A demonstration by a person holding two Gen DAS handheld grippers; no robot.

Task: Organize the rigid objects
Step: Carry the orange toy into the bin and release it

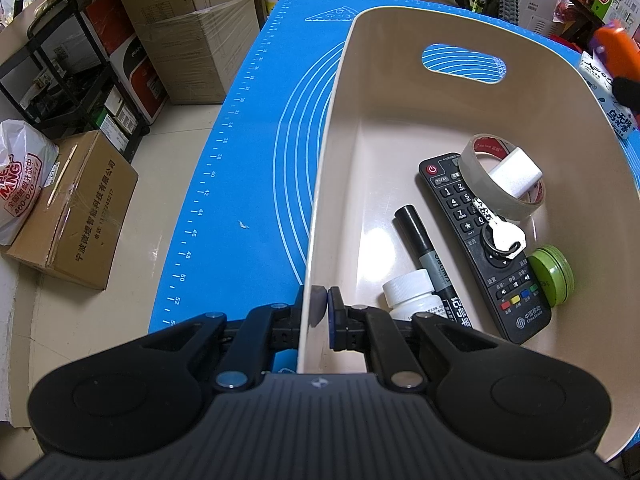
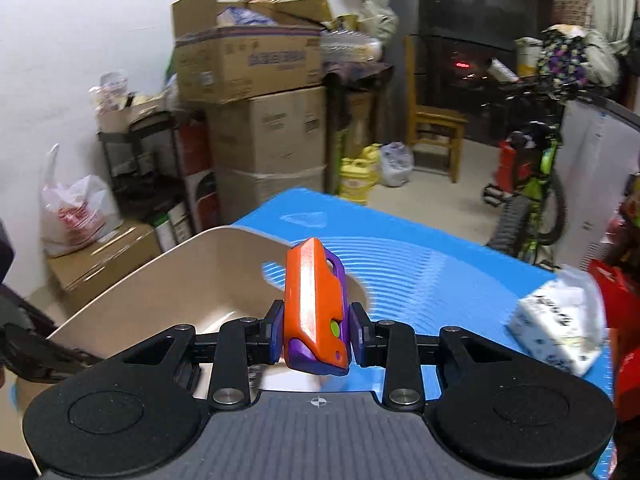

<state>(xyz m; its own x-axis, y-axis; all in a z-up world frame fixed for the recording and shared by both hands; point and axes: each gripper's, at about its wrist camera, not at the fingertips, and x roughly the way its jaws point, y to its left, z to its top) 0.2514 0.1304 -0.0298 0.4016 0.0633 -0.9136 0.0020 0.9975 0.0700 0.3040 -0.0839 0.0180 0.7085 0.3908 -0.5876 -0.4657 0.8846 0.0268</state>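
A beige plastic basket (image 1: 340,128) stands on the blue mat (image 1: 248,160). My left gripper (image 1: 322,304) is shut on its near left wall. Inside lie a black remote (image 1: 480,248), a tape roll (image 1: 500,178) with a white block (image 1: 516,172), a key (image 1: 504,236), a black marker (image 1: 428,248), a white bottle (image 1: 412,292) and a green tin (image 1: 552,276). My right gripper (image 2: 316,326) is shut on an orange and purple toy (image 2: 316,304), held above the basket's rim (image 2: 160,264). The toy also shows at the far right of the left wrist view (image 1: 616,48).
A tissue pack (image 2: 560,328) lies on the mat to the right of the basket. Cardboard boxes (image 1: 76,208), a black rack (image 1: 68,76) and a bicycle (image 2: 532,184) stand on the floor around the table. The mat's left edge drops to the floor.
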